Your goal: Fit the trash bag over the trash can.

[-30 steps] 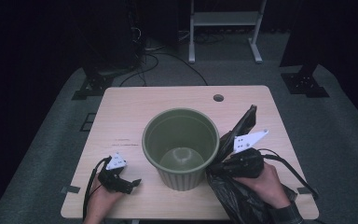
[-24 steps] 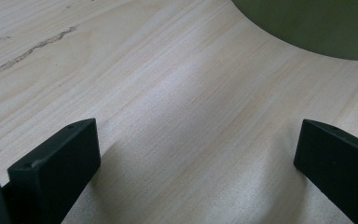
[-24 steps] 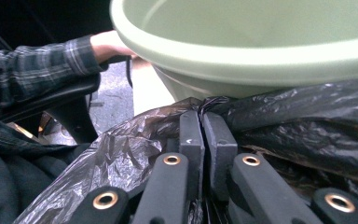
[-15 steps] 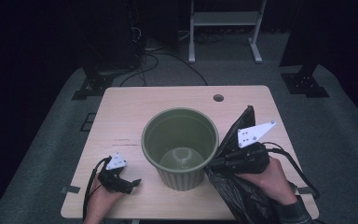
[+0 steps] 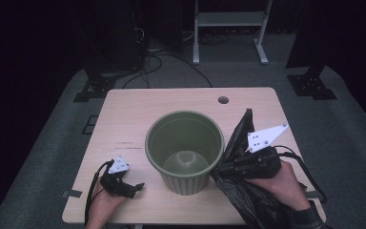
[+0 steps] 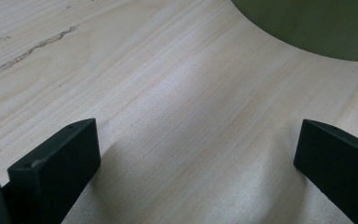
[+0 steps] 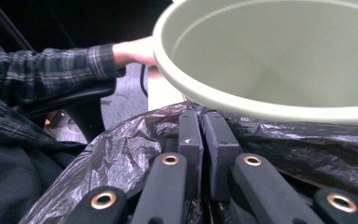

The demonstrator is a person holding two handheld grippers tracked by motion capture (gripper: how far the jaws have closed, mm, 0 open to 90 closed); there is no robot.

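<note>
— Where is the black bag (image 5: 248, 191)?
— At the desk's (image 5: 138, 107) right front edge, touching the green bin (image 5: 185, 148); the right gripper (image 7: 203, 135) is clenched on a fold of it.
— And the left gripper (image 5: 136, 187)?
— Released, holding nothing, resting near the front left corner. The desk's rear half lies bare.

Obstacle: green bin (image 5: 185, 150), mid-bench (image 5: 171, 102); black bag (image 5: 240, 183) draped just beside its right wall. Free room: far strip, left side, near-left corner beside left claw (image 5: 136, 187).
</note>
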